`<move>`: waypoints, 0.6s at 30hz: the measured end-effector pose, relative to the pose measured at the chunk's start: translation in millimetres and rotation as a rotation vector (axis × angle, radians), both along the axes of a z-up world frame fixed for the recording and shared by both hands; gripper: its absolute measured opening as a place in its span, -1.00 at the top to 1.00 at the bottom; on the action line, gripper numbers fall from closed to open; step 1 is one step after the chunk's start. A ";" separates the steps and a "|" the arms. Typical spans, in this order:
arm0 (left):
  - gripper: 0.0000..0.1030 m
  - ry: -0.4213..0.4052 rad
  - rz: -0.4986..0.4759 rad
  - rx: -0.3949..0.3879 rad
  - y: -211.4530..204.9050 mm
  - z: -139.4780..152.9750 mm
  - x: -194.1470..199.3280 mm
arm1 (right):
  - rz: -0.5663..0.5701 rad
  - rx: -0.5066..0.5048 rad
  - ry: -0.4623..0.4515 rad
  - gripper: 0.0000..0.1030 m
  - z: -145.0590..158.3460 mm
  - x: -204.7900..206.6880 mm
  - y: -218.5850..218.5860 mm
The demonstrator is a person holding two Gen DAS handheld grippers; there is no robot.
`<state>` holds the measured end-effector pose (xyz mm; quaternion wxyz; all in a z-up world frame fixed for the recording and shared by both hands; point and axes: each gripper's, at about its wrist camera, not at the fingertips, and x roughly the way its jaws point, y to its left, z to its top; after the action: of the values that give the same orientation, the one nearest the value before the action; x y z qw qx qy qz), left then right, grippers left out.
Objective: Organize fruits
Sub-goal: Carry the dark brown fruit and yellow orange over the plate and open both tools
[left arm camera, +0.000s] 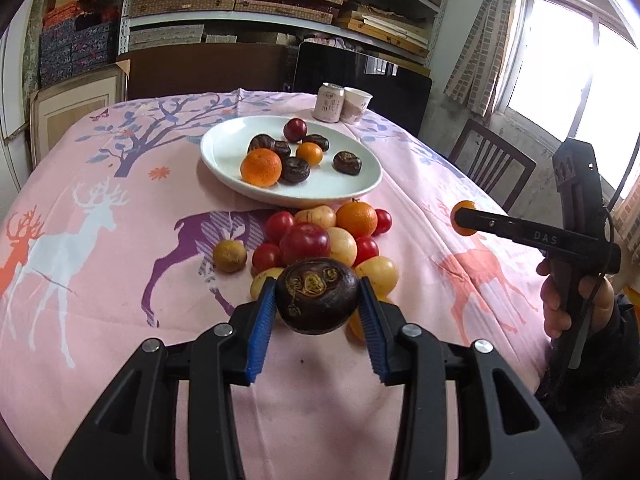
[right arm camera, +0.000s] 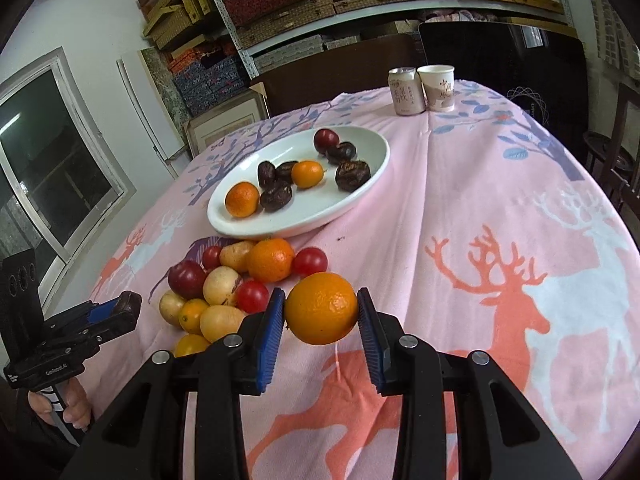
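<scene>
The left gripper [left arm camera: 318,300] has black arms and blue ribbed pads. It pinches a round dark brown water chestnut [left arm camera: 317,295] with pale yellow marks on top. The chestnut is held up above the pink tablecloth with deer shapes [left arm camera: 100,280], just in front of a loose pile of small fruit [left arm camera: 320,240]. The pile has red cherry tomatoes, pale yellow round fruits, one dark red plum and an orange, all touching each other. One brownish round fruit [left arm camera: 229,255] sits a little apart on the pile's left.

Behind the pile is a white oval plate [left arm camera: 224,148]. In it lie dark chestnuts, two oranges and a red plum. Far back stand a pink drink can [left arm camera: 329,102] and a paper cup [left arm camera: 356,105], side by side.

The right gripper [right arm camera: 321,309] looks the same. Its blue pads squeeze a round orange tangerine [right arm camera: 321,308], held up over the cloth, to the right of the pile. A hand [left arm camera: 576,300] grips its black handle.
</scene>
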<state>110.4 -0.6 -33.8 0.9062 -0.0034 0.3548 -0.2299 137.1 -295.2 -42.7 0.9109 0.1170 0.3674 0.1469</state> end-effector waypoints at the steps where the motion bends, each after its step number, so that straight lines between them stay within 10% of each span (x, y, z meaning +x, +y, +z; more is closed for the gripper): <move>1: 0.23 -0.007 0.000 0.007 -1.8 4.2 3.5 | -0.004 -0.001 -0.012 0.29 4.0 1.6 -1.9; 18: 0.22 0.060 -0.020 0.079 -73.6 6.8 138.7 | 0.040 0.002 -0.042 0.29 22.6 113.3 19.4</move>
<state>249.0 -74.2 -26.9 0.8924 0.0288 0.3905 -0.2245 250.4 -275.8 -20.1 0.9151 0.1074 0.3504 0.1679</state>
